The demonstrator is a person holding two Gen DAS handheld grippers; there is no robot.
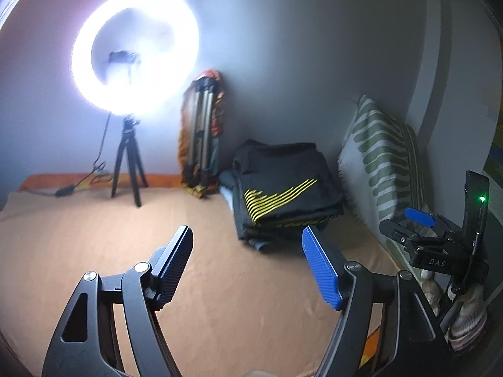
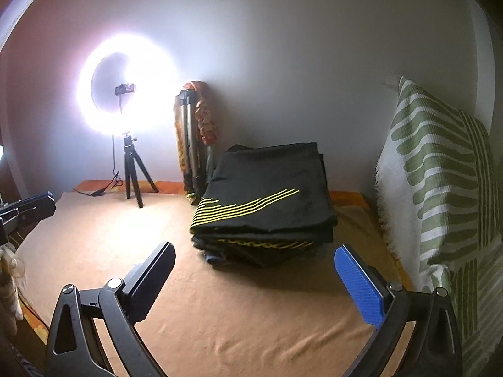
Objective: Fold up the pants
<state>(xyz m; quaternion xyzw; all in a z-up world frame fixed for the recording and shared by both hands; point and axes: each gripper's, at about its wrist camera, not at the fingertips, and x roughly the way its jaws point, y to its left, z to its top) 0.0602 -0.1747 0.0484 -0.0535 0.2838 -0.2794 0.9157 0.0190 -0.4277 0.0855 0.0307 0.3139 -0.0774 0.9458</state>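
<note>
wall [image 2: 314, 62]: plain grey | ring light [image 2: 129, 84]: lit, on tripod | bed cover [image 2: 220, 314]: tan | pillow [image 2: 440, 188]: green-striped, leaning right

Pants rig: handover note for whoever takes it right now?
Left gripper: open, empty, above the bed sheet.
Right gripper: open, empty, facing the stack.
Black pants with yellow stripes lie folded on top of a stack of folded clothes, beside the striped pillow.
Done: top pair looks folded.
Left: no unfolded pants in view; check before continuing.
</note>
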